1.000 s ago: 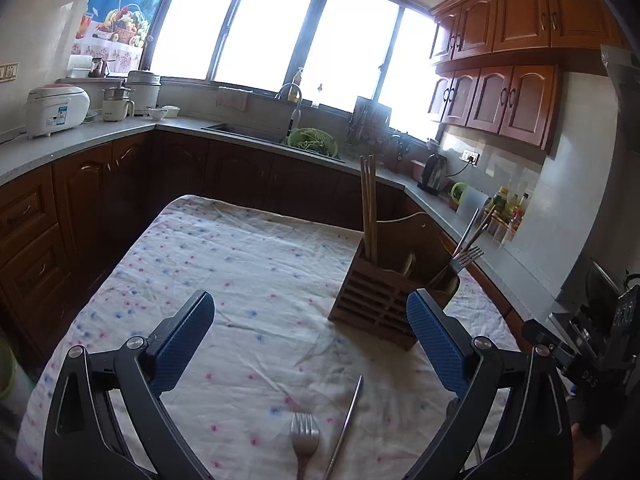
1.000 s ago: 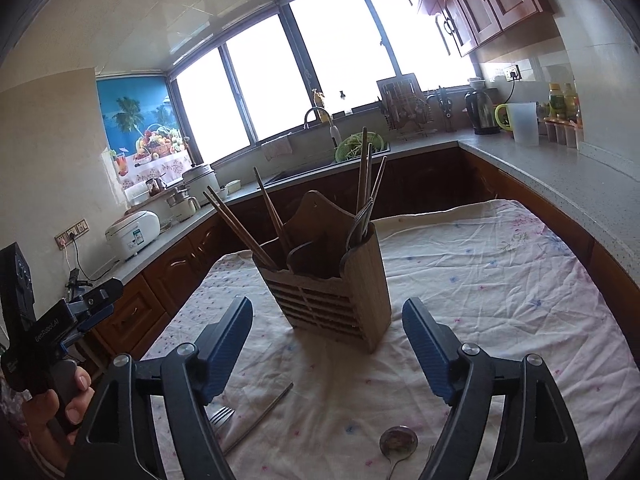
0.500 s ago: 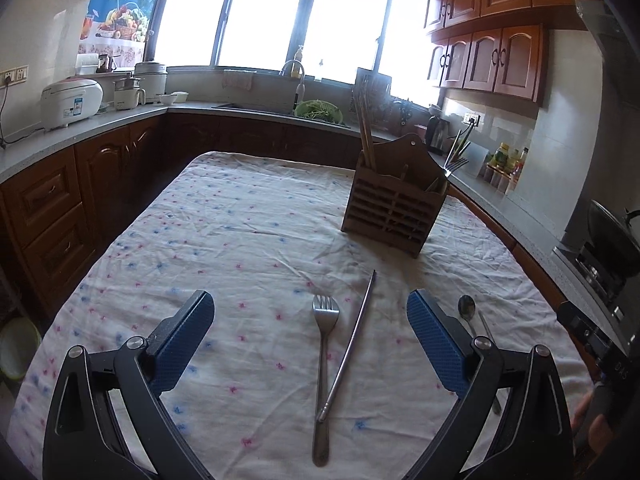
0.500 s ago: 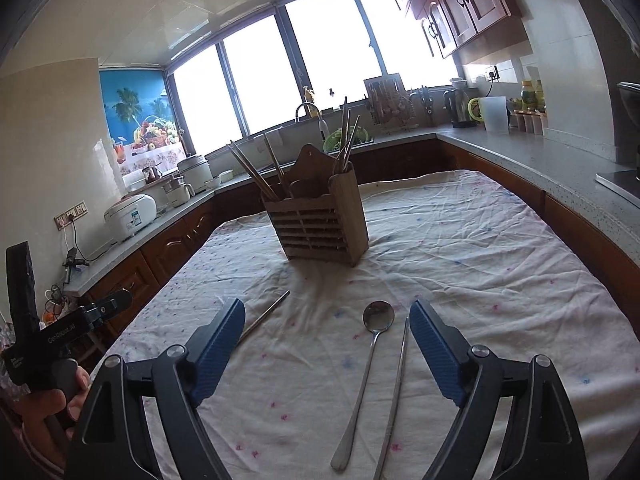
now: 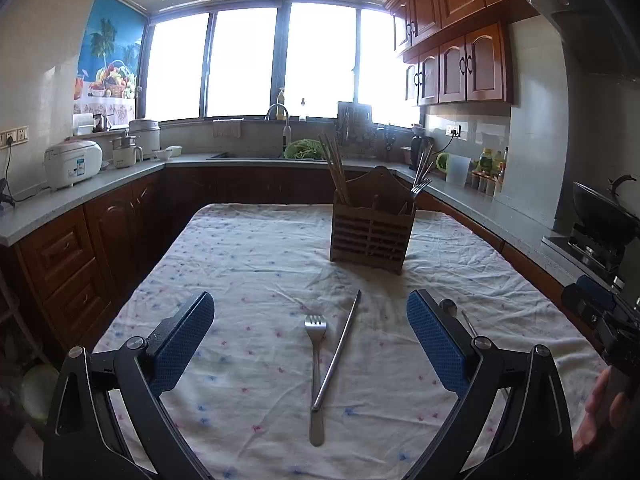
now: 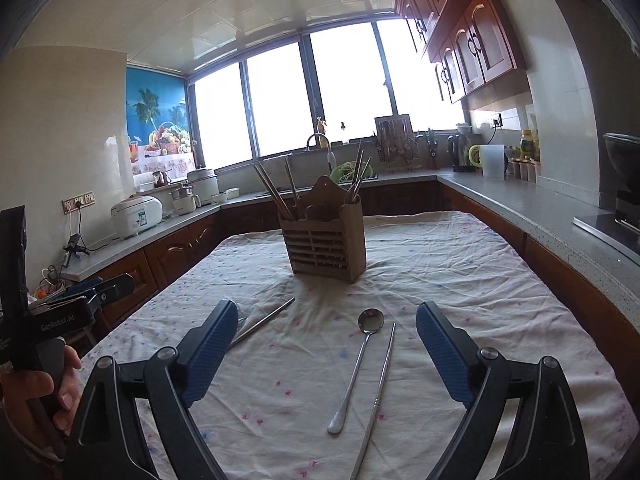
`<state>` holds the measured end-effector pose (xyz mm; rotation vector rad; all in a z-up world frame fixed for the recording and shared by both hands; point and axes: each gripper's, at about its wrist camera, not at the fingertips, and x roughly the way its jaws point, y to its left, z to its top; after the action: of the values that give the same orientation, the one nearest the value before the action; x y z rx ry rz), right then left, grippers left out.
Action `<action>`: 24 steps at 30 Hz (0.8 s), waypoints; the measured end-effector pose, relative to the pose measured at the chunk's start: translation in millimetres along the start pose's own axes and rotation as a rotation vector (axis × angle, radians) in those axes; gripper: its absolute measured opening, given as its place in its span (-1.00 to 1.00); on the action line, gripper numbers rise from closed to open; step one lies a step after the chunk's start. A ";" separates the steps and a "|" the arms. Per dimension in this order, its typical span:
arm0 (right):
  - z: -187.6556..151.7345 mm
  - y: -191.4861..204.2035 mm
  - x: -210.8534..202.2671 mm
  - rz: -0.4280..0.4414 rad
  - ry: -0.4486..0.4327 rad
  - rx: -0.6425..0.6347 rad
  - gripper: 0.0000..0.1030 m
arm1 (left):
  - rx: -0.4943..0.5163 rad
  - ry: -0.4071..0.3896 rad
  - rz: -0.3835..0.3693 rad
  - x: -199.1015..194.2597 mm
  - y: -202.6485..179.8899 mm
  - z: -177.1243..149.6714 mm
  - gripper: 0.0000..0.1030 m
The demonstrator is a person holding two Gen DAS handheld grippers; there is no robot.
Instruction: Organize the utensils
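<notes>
Close to me, the left gripper with blue ridged pads [image 5: 310,334] has its jaws spread wide, and nothing is in it. The right gripper with blue ridged pads [image 6: 326,340] has just been opening its jaws, and they are wide too, with nothing between them.

On the white tablecloth with little pink and blue flowers [image 5: 248,264] lie 4 loose things. In front of the left gripper are a shiny metal fork [image 5: 316,368] and a long thin metal chopstick [image 5: 338,352], just beside each other. In front of the right gripper are a long-handled shiny metal spoon [image 6: 357,364] and a second thin metal chopstick [image 6: 378,396], side by side.

Farther back stands the brown wooden slatted utensil holder [image 6: 324,246]. It already has wooden chopsticks and some metal pieces sticking up. So I think part of the job is done, and 4 pieces are left to put away.

Writing: the black handle of the left tool [image 6: 52,320] says "GenRobot.AI". The white rice cooker [image 5: 72,162] has a blue label, too small to read.
</notes>
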<state>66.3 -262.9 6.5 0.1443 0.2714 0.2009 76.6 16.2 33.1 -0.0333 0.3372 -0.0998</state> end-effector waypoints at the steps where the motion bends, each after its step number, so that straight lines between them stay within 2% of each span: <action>1: 7.3 1.5 -4.0 0.001 -0.015 -0.016 0.81 | 0.007 -0.024 0.016 -4.9 -1.3 5.2 0.97; 2: 15.3 3.0 -8.3 0.001 -0.033 -0.032 0.85 | 0.004 -0.050 0.037 -9.7 -1.9 9.6 1.00; 5: 34.0 7.5 -24.7 -0.013 -0.118 -0.058 1.00 | -0.031 -0.105 0.038 -20.6 0.1 12.9 1.00; 7: 35.6 9.2 -32.0 -0.010 -0.161 -0.058 1.00 | -0.035 -0.088 0.021 -17.5 0.5 6.3 1.00; 9: 25.6 10.9 -33.2 -0.022 -0.179 -0.057 1.00 | -0.003 -0.031 0.036 -8.9 -4.5 -4.6 1.00; 11: 9.2 12.4 -28.5 -0.055 -0.167 -0.060 1.00 | 0.032 -0.023 0.060 -4.6 -11.0 -19.9 1.00; 16: -27.0 15.3 -16.7 -0.069 -0.121 -0.075 1.00 | 0.126 -0.039 0.121 0.0 -29.0 -52.7 1.00; 24: -41.1 14.3 -15.3 -0.087 -0.118 -0.102 1.00 | 0.115 -0.014 0.139 1.8 -28.9 -64.2 1.00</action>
<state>37.8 -247.6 -26.4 0.0433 0.1495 0.1194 54.3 -13.7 -26.7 0.1034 0.3183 0.0188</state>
